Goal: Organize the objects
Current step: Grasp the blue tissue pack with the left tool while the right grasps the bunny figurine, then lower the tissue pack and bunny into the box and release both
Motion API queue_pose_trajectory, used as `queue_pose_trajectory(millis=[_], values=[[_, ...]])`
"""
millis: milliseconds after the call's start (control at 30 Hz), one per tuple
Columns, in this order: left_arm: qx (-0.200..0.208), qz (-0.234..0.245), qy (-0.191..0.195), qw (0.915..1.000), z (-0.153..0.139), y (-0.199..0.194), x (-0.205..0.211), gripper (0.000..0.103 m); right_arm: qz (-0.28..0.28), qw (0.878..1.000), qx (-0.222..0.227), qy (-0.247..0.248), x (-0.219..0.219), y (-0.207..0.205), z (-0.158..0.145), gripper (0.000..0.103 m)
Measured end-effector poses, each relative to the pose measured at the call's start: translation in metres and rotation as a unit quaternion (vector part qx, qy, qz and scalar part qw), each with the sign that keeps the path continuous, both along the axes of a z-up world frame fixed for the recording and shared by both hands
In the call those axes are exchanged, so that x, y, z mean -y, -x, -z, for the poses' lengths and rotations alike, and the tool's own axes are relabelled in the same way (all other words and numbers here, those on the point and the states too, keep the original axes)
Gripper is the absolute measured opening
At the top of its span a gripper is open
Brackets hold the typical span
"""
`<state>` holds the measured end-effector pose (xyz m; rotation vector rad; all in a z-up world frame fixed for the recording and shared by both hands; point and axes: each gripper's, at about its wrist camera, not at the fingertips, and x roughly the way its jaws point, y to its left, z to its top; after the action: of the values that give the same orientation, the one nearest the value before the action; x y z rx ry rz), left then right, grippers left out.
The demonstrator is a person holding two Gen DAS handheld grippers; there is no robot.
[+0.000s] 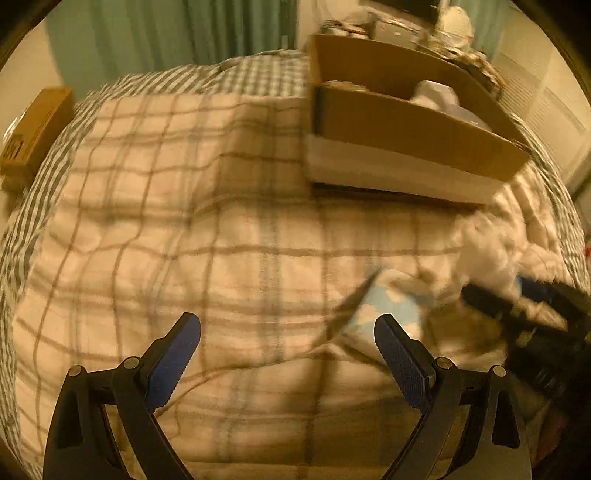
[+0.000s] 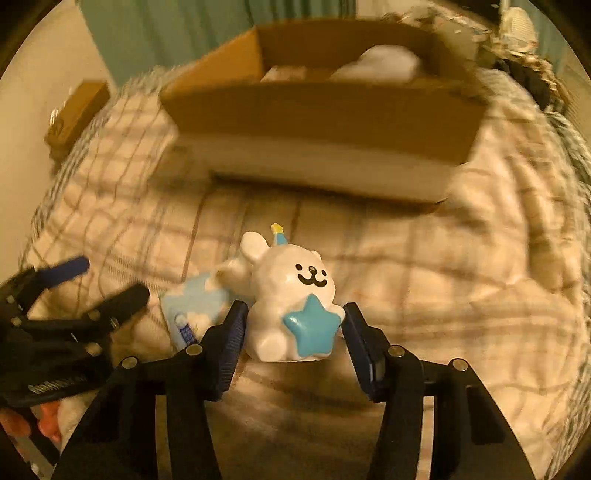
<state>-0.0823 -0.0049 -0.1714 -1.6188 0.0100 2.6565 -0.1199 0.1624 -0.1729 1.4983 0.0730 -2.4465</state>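
A white toy bunny [image 2: 291,299] with a blue star on its belly sits between the fingers of my right gripper [image 2: 295,321], which is shut on it just above the checked blanket. In the left wrist view the bunny [image 1: 487,254] is a white blur at the right, with the right gripper [image 1: 524,306] around it. A light blue cloud-print card [image 2: 192,306] lies on the blanket left of the bunny and shows in the left wrist view [image 1: 384,306] too. My left gripper [image 1: 288,328] is open and empty over the blanket. An open cardboard box [image 2: 321,114] stands behind.
The cardboard box [image 1: 406,122] holds a pale bundle [image 1: 439,96]. The checked blanket [image 1: 221,229] covers a bed. A brown box [image 1: 33,129] sits off the bed's far left. Green curtains [image 1: 177,33] hang behind. Clutter [image 2: 524,62] lies at the far right.
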Motion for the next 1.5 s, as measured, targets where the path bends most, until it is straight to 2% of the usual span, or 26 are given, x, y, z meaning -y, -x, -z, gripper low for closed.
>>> queue_pose_trajectory(millis=[100, 167, 267, 333, 367, 433, 467, 533, 700, 767, 967, 1200, 1367, 1500], values=[[0.003, 0.043, -0.001, 0.9991, 0.002, 0.003, -0.018, 0.098, 0.025, 0.999, -0.030, -0.002, -0.017, -0.001, -0.019, 0.052], [0.020, 0.077, 0.006, 0.9968, 0.009, 0.005, -0.034, 0.098, 0.038, 0.998, -0.042, -0.008, -0.027, 0.000, -0.026, 0.052], [0.045, 0.114, 0.025, 0.9921, 0.024, 0.005, -0.054, 0.098, 0.047, 0.998, -0.038, 0.004, -0.034, 0.003, -0.026, 0.052], [0.059, 0.116, 0.022, 0.9913, 0.031, 0.009, -0.055, 0.096, 0.045, 0.998, -0.032, 0.005, -0.037, 0.003, -0.024, 0.052], [0.066, 0.113, 0.010, 0.9913, 0.034, 0.012, -0.053, 0.093, 0.044, 0.999, -0.030, 0.005, -0.036, 0.004, -0.022, 0.052], [0.086, 0.108, -0.026, 0.9901, 0.040, 0.018, -0.048, 0.063, 0.041, 0.999, -0.026, 0.003, -0.033, 0.005, -0.018, 0.052], [0.097, 0.107, -0.045, 0.9886, 0.043, 0.020, -0.046, 0.063, 0.040, 0.999, -0.025, 0.003, -0.032, 0.005, -0.017, 0.052], [0.094, 0.105, -0.050, 0.9887, 0.041, 0.018, -0.044, 0.062, 0.041, 0.999, -0.025, 0.002, -0.033, 0.004, -0.017, 0.052], [0.046, 0.103, -0.044, 0.9927, 0.013, 0.001, -0.044, 0.061, 0.043, 0.999, -0.033, 0.000, -0.033, -0.003, -0.025, 0.052], [0.021, 0.092, -0.050, 0.9943, -0.005, -0.007, -0.040, 0.061, 0.040, 0.998, -0.041, -0.004, -0.032, -0.009, -0.034, 0.052], [-0.049, 0.063, -0.036, 0.9962, -0.056, -0.020, -0.029, 0.061, 0.036, 0.997, -0.072, -0.015, -0.033, -0.031, -0.069, 0.052], [-0.135, 0.054, -0.038, 0.9887, -0.127, -0.020, -0.028, 0.061, 0.040, 0.992, -0.119, -0.015, -0.041, -0.054, -0.120, 0.052], [-0.173, 0.055, -0.031, 0.9830, -0.163, -0.008, -0.029, 0.061, 0.038, 0.986, -0.164, -0.002, -0.044, -0.053, -0.166, 0.052], [-0.190, 0.056, -0.032, 0.9796, -0.181, 0.012, -0.030, 0.061, 0.031, 0.980, -0.198, -0.001, -0.041, -0.039, -0.198, 0.052]])
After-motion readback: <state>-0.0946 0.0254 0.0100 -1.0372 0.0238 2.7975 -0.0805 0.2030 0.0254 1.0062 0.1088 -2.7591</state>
